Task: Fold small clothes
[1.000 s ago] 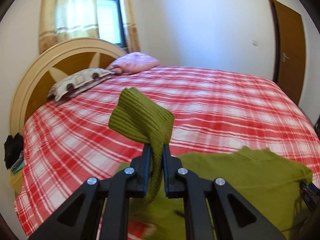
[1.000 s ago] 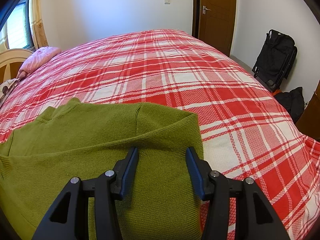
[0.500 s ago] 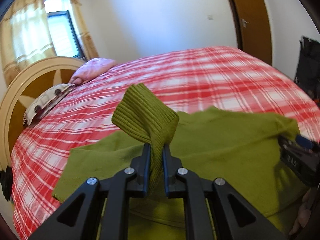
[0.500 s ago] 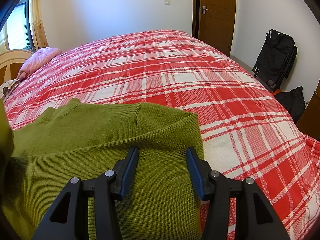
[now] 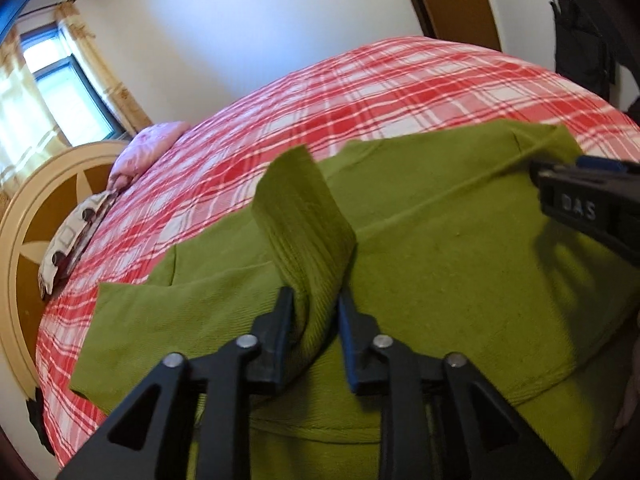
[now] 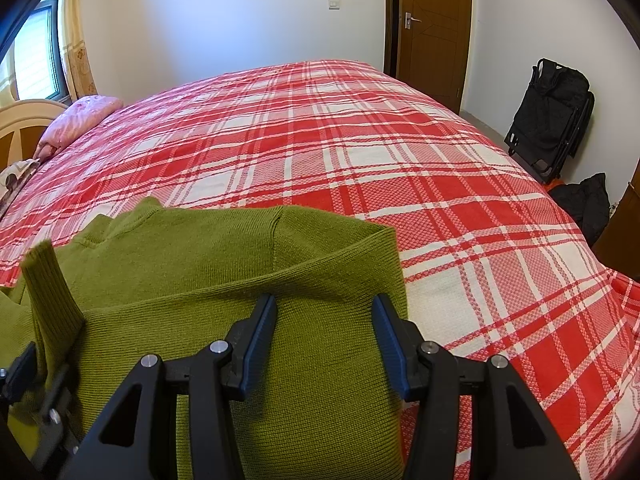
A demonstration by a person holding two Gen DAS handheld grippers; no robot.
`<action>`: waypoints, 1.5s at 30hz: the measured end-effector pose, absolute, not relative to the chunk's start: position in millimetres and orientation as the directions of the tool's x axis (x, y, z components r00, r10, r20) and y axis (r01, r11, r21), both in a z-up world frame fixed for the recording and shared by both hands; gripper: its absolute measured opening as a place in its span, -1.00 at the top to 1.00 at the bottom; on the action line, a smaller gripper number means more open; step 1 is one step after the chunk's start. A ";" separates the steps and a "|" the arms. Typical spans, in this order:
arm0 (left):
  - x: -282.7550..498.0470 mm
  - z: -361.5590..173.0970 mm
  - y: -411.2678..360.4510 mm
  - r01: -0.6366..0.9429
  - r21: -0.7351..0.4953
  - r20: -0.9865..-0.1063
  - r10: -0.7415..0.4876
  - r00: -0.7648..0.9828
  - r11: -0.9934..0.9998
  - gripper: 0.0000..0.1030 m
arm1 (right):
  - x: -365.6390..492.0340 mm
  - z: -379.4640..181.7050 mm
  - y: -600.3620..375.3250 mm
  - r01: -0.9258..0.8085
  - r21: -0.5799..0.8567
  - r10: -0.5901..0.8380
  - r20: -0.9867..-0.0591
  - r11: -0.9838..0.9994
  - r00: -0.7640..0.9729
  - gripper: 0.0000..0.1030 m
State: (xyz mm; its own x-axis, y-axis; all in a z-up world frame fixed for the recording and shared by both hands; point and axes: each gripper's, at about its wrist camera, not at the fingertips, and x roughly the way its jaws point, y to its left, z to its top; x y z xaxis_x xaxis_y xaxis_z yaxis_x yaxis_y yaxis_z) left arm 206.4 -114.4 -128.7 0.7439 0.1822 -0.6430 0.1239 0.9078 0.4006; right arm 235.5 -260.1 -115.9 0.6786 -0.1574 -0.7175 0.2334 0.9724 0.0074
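Left gripper (image 5: 312,300) low over the green sweater (image 5: 460,248), jaws opening, ribbed sleeve cuff (image 5: 304,216) standing up between them; fingers (image 5: 280,320) parted enough that the cuff looks loose, no firm pinch visible. Cuff seen again at the left edge of the right wrist view (image 6: 50,296), upright, with the left gripper's black frame below it. Right gripper (image 6: 324,320) just above the sweater's folded right side (image 6: 280,280), jaws parted wide, blue pads (image 6: 260,336) either side of bare knit, nothing pinched; contact with the cloth cannot be told. Same gripper visible at the right edge of the left wrist view (image 5: 588,200), over the sweater's far corner. Sweater spread flat on the near part of the red-and-white plaid bedspread (image 6: 360,152), one sleeve folded across the body, collar toward the far side. Farther off, pink pillow (image 6: 80,120) and patterned pillow (image 5: 72,240) against the cream-and-wood headboard (image 5: 24,240). Beyond, curtained window (image 5: 52,92), white wall, wooden door (image 6: 430,28). Black folded bag (image 6: 552,116) by the right wall, dark garment (image 6: 584,204) on the floor beside it.
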 end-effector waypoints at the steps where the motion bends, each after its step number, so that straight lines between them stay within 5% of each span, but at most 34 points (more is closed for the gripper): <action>1: 202.1 -127.4 -117.1 0.141 0.405 -0.640 0.170 0.749 0.903 0.23 | 235.8 -115.9 -260.3 0.233 0.008 -0.157 -0.718 0.972 0.679 0.00; 5: 188.1 -117.5 -114.1 0.191 0.363 -0.652 0.103 0.751 0.912 -0.44 | 235.5 -116.0 -258.6 0.233 0.001 -0.162 -0.719 0.972 0.676 -0.01; 10: 166.8 -90.9 -80.9 0.193 0.269 -0.645 0.028 0.764 0.944 -0.87 | 236.6 -115.1 -258.4 0.213 0.009 -0.140 -0.727 0.977 0.672 -0.09; 18: 173.7 -75.5 34.5 -0.058 0.156 -0.660 0.148 0.737 0.986 -0.88 | 200.5 -78.0 -276.9 0.159 0.396 0.149 -0.642 0.905 0.752 -0.10; 30: 164.5 -79.0 160.4 -0.387 0.098 -0.662 0.350 0.662 0.917 -0.88 | 229.3 -113.0 -157.6 -0.101 0.209 0.225 -0.737 0.973 0.637 -0.09; 31: 161.8 -78.6 168.7 -0.406 0.097 -0.660 0.364 0.657 0.909 -0.88 | 229.3 -113.3 -152.1 -0.114 0.184 0.214 -0.741 0.976 0.636 -0.01; 32: 160.5 -78.5 176.9 -0.424 0.092 -0.660 0.374 0.651 0.901 -0.88 | 230.0 -114.0 -147.8 -0.123 0.158 0.200 -0.743 0.980 0.639 0.39; 34: 158.5 -79.7 187.3 -0.449 0.076 -0.665 0.380 0.642 0.890 -0.88 | 231.8 -113.7 -147.2 -0.145 0.165 0.220 -0.753 0.976 0.620 0.73; 45: 161.3 -75.6 180.8 -0.425 0.047 -0.664 0.346 0.662 0.904 -0.88 | 222.6 -35.5 -179.8 -0.099 0.140 0.164 -0.604 0.985 0.780 0.84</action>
